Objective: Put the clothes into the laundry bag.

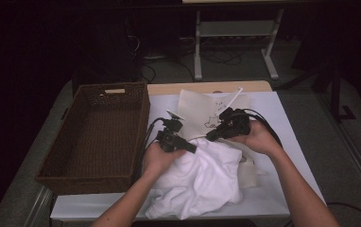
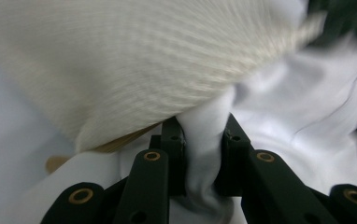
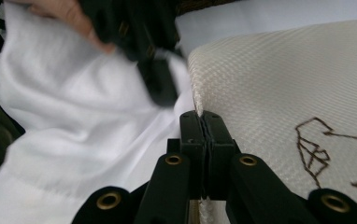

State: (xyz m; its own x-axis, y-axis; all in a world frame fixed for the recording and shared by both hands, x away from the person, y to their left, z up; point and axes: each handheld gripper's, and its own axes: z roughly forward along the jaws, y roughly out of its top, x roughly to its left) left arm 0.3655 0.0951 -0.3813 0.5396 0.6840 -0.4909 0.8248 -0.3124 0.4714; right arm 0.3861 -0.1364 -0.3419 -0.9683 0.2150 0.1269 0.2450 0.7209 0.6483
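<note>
I am working at a table point(image 1: 282, 118) covered in white, with its wooden far edge showing behind the cloth bag. Open white surface is lying to the right of my right forearm and along the near edge under the garment; the left side is being taken up by the basket.

The brown wicker basket point(image 1: 98, 137) is standing at the left of the table, long side toward me, and I am seeing nothing inside it. Its right wall is sitting just beside my left gripper's cable.

The cream canvas tote bag point(image 1: 202, 111) with a dark line drawing is lying at the table's centre-far part, with the white garment point(image 1: 202, 182) bunched in front of it and overlapping its near part.

My left gripper point(image 1: 190, 147) is pointing right and slightly down over the garment. In the left gripper view its jaws are pinching a narrow fold of the white garment point(image 2: 204, 140), pads pressing the cloth from both sides, directly below the bag's edge point(image 2: 120, 70).

My right gripper point(image 1: 211, 136) is pointing left toward the left gripper, close to it. In the right gripper view its jaws are standing fully together, clamping the tote bag's corner edge point(image 3: 279, 84), beside the garment point(image 3: 74, 121).
</note>
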